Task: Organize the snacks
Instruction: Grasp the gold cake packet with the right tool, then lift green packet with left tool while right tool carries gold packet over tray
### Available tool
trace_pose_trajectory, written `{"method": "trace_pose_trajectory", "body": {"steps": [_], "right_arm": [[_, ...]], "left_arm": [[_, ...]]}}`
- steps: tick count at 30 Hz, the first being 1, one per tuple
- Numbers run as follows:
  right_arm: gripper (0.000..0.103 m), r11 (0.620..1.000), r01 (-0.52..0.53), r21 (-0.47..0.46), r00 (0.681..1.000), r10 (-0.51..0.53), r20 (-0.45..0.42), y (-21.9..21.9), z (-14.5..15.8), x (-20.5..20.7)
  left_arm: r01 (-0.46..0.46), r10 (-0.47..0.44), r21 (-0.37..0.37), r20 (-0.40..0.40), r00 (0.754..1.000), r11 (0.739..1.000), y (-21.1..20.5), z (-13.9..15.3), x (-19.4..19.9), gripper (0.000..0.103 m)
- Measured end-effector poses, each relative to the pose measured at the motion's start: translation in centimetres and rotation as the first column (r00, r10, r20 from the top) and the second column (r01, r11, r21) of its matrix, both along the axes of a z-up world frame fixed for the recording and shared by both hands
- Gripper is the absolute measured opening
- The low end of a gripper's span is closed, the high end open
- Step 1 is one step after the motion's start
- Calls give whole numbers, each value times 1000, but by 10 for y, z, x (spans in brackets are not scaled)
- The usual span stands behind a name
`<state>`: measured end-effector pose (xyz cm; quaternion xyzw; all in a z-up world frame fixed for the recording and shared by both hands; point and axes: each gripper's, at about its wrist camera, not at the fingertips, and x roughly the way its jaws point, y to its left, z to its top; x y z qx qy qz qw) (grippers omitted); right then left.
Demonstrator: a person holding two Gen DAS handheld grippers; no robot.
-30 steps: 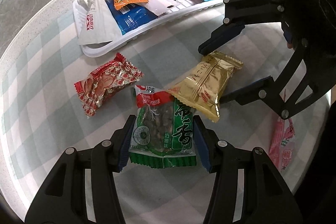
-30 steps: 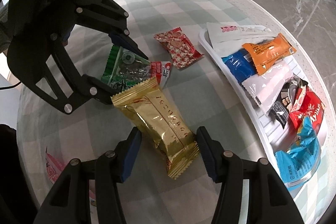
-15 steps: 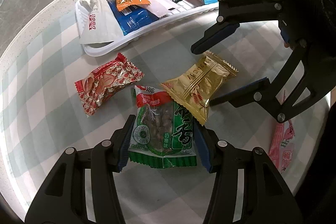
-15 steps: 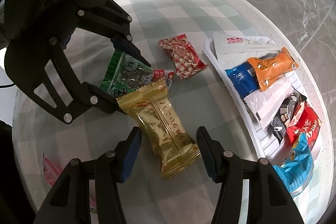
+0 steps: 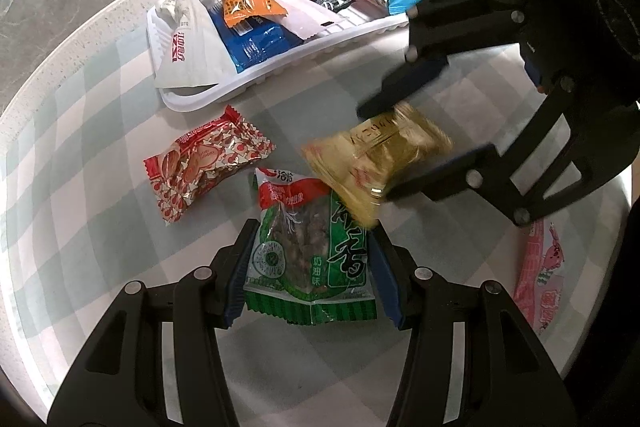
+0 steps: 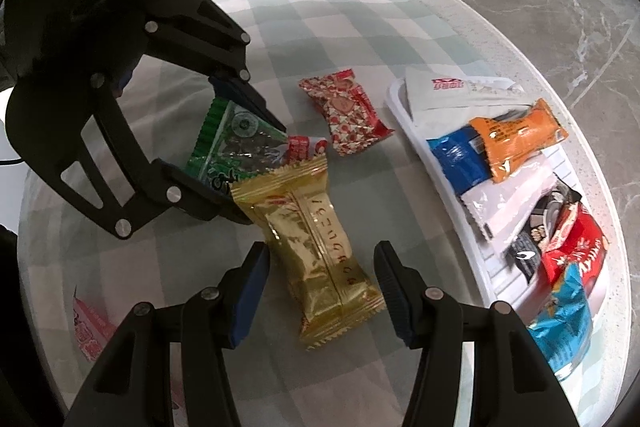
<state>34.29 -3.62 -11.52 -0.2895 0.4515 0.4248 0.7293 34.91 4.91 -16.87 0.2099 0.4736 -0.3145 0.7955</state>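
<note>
Both tools are down among the loose snacks now; your left tool (image 5: 310,271) stands open with its pads either side of the green packet (image 5: 310,247) lying flat on the checked worktop (image 5: 80,187), nothing gripped yet; your right tool (image 6: 320,287) is open too, straddling the gold packet (image 6: 316,247), with a clear gap on each side. Watch the overlap (the gold packet's end lies across the green one's top corner); if you lift either, I'd expect it to drag the other, or flick it towards the red sweet packet (image 5: 204,159). The two tools sit very close; closing both together risks a knock. Foil is slippery, so a shallow pinch may let the gold one slide out. The white tray (image 6: 448,211) looks crowded already; a careless drop could spill its neighbours.
</note>
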Motion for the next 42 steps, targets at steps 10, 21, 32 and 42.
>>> {"method": "trace_pose_trajectory", "body": {"steps": [10,21,32,42], "right_arm": [[33,980,145,136,981,-125,-147,-24,7,14],[33,907,338,252,916,-256,-309,-63,16,14],[33,806,485,339,854,-354,-381,-105,40,9],[33,705,597,383,797,-470,-379,-145,55,36]], "left_arm": [[-77,76,-92,-4,997,993,13,1,-8,33],[-180,168,-234,-68,983,955,35,16,-15,32],[-185,174,-336,-63,983,923,26,55,-10,32],[-157,148,-368,-52,988,917,-7,85,36,32]]}}
